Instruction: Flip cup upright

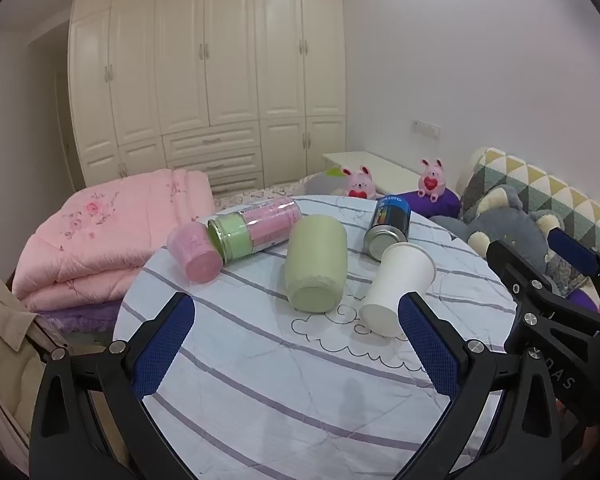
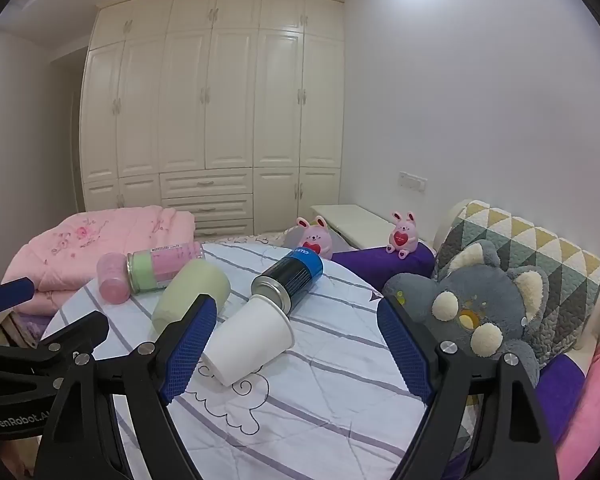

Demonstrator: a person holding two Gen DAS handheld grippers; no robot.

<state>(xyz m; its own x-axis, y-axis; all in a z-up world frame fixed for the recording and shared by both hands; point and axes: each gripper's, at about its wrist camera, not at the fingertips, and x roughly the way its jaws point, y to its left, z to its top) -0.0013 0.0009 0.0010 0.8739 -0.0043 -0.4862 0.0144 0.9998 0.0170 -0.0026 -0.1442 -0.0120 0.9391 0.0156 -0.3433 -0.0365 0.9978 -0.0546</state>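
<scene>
A white paper cup lies on its side on the round table, base toward me, mouth against a blue can. A pale green cup lies on its side to its left. A pink cup lies at the table's far left. My left gripper is open and empty, in front of the green cup. My right gripper is open and empty, with the white cup just ahead between its fingers. The green cup sits left of it.
A pink-and-green jar lies beside the pink cup. A folded pink quilt is at the left. A grey plush, purple cushions and two pink bunny toys are at the right. A white wardrobe stands behind.
</scene>
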